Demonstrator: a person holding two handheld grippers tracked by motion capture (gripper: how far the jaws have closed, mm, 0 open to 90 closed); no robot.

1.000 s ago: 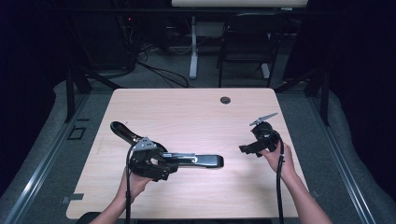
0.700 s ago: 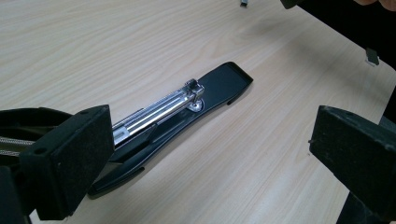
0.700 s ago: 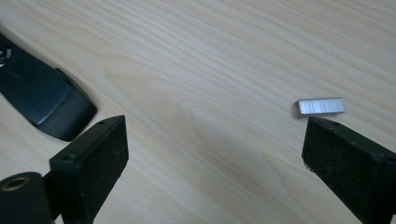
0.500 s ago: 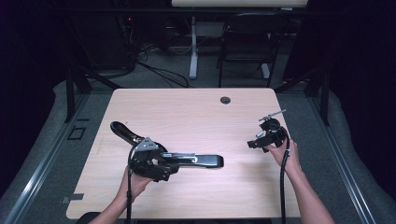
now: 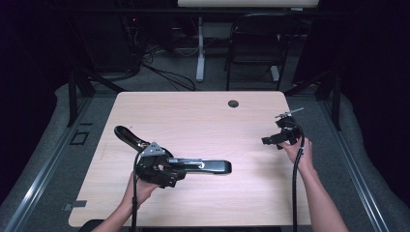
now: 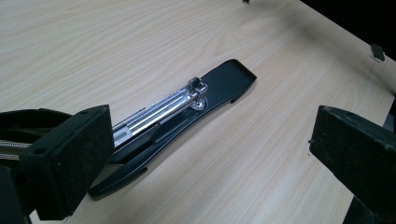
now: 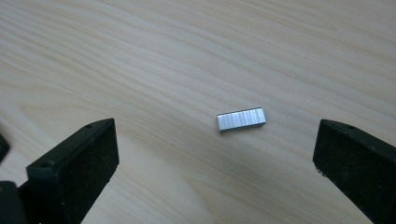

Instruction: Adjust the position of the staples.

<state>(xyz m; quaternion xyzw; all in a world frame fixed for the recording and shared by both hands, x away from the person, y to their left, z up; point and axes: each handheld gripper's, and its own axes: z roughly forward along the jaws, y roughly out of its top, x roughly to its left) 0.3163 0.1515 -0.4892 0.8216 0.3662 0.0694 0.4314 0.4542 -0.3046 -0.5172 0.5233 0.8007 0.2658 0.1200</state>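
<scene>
Right gripper (image 7: 215, 163) jaws wide apart, just been opening, nothing clamped; between them but further out on the wood lies a small silver block of staples (image 7: 241, 120), flat on the light wood-grain table top (image 7: 196, 42), touching neither pad. In the high view the right gripper (image 5: 279, 137) hovers near the table's right edge, held by the person's right hand (image 5: 300, 152), its cable trailing down along the forearm; staple block too small to make out there. Left gripper (image 6: 210, 163) jaws also spread wide, not clamped on anything; the black stapler with its shiny metal magazine rail exposed (image 6: 187, 100) lies on the table ahead of them, its rear end running in beside the left pad, can't tell if it touches. High view: stapler (image 5: 208, 166) is swung open, black base lying flat pointing right, black top arm (image 5: 128, 136) folded back up-left, left gripper (image 5: 159, 169) sitting over the hinge area, left hand (image 5: 140, 188) behind it. Stapler sits front-left of centre on the table (image 5: 203, 111); right gripper and staples well apart from it on the right. Small round dark grommet hole (image 5: 233, 103) near the far edge. Dark floor, a chair and cables beyond the table.
</scene>
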